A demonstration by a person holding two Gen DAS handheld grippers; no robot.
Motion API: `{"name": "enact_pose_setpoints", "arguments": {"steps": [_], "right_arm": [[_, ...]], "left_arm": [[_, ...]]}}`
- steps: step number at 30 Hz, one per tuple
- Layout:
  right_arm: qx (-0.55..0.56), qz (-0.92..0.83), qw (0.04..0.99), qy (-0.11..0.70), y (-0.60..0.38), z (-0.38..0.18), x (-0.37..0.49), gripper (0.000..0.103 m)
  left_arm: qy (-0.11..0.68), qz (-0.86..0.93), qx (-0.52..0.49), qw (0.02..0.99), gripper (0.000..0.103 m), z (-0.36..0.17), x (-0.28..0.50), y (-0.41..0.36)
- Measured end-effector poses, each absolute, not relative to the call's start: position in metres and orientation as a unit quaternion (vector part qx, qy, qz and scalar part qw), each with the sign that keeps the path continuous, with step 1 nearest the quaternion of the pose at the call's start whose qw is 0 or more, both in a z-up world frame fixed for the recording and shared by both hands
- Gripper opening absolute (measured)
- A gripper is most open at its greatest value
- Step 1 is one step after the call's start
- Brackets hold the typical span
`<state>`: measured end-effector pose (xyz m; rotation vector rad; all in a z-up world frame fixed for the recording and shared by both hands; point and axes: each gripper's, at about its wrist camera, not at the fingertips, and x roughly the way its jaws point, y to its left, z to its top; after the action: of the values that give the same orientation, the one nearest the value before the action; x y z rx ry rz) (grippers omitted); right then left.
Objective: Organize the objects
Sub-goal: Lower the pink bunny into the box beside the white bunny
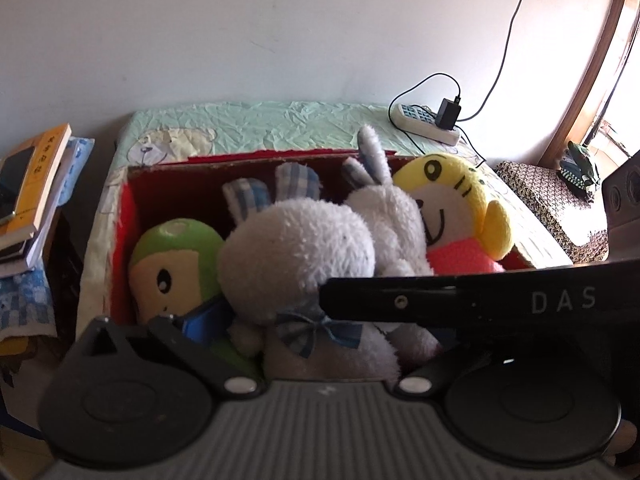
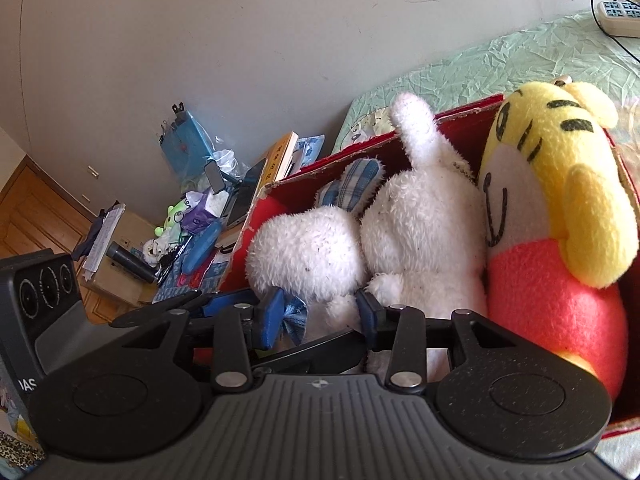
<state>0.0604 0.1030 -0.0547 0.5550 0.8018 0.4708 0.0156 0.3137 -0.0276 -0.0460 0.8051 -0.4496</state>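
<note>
My right tongs (image 2: 320, 312) pinch the white rabbit (image 2: 404, 236) in the red box (image 2: 464, 128); my left tongs (image 1: 320, 312) stand spread above it.

Box (image 1: 128, 200): red, open, sits on a green sheet (image 1: 256, 124).
Toys in box: green doll (image 1: 172, 264) at left, white bunny (image 1: 304, 248) in the middle, yellow tiger (image 1: 460, 208) at right.
Bunny: has a blue bow (image 1: 316, 328).
Books (image 1: 36, 184): stacked at left.

A white power strip (image 1: 425, 123) with a black adapter (image 1: 448, 113) lies on the green bedsheet (image 1: 260, 122), books (image 1: 34, 184) stacked alongside.
</note>
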Motion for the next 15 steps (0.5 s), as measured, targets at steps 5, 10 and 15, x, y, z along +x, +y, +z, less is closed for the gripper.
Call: {"name": "enact_pose_setpoints", "arguments": {"steps": [5, 10, 15], "right_arm": [[0.274, 0.222, 0.861, 0.367, 0.097, -0.051, 0.052, 0.044], [0.273, 0.221, 0.867, 0.353, 0.094, -0.046, 0.043, 0.046], [0.272, 0.207, 0.878, 0.336, 0.091, -0.041, 0.034, 0.050]], "left_arm": [[0.394, -0.208, -0.019, 0.895, 0.103, -0.025, 0.014, 0.312], [0.401, -0.188, -0.005, 0.897, 0.103, -0.025, 0.011, 0.307], [0.407, -0.154, 0.005, 0.900, 0.103, -0.024, 0.009, 0.303]]}}
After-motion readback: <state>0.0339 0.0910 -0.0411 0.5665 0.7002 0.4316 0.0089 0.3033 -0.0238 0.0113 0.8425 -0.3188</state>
